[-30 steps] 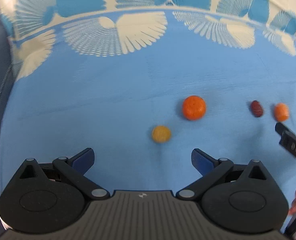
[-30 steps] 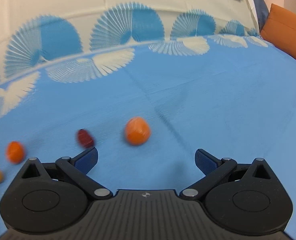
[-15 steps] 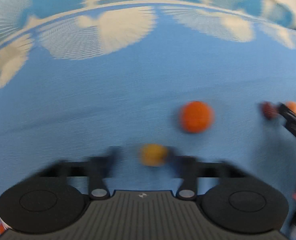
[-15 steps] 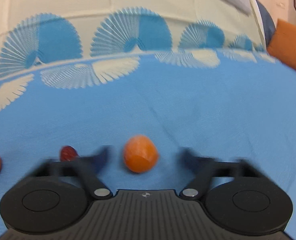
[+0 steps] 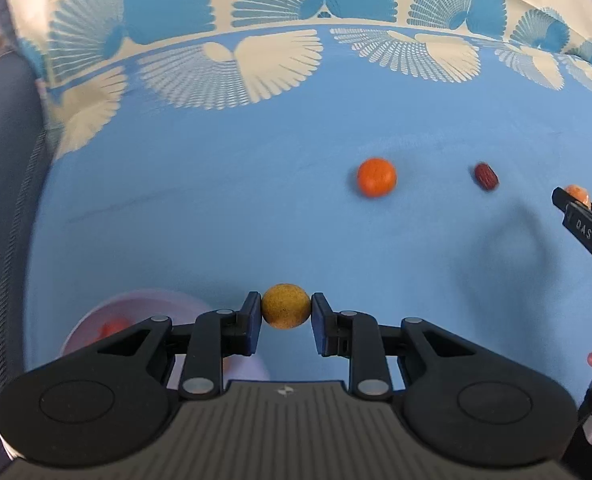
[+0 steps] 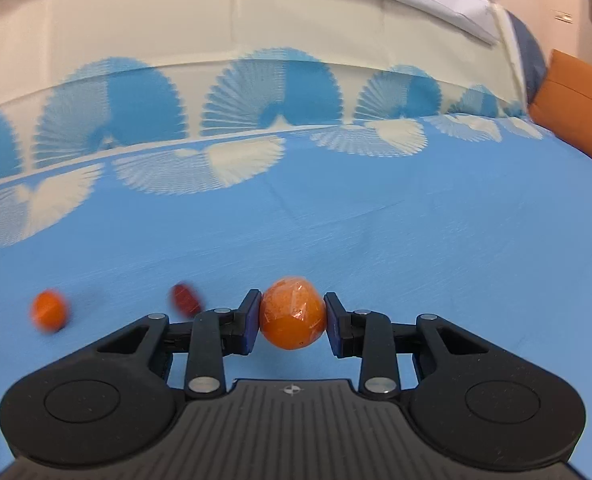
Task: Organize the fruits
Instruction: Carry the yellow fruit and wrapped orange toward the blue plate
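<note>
A small yellow fruit is being gripped between the pads of the left gripper, above the blue cloth beside a white bowl. A wrapped orange fruit is being squeezed by the closing right gripper. An orange and a dark red fruit are lying farther off.

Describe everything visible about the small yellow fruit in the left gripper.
The yellow fruit is a small, round ball, mustard-yellow with fine dark speckles and a matte, slightly rough-looking skin. It sits clamped between the left gripper's two blue pads, one pressing each side, above the blue cloth. It looks whole and undamaged. Its underside is hidden.
</note>
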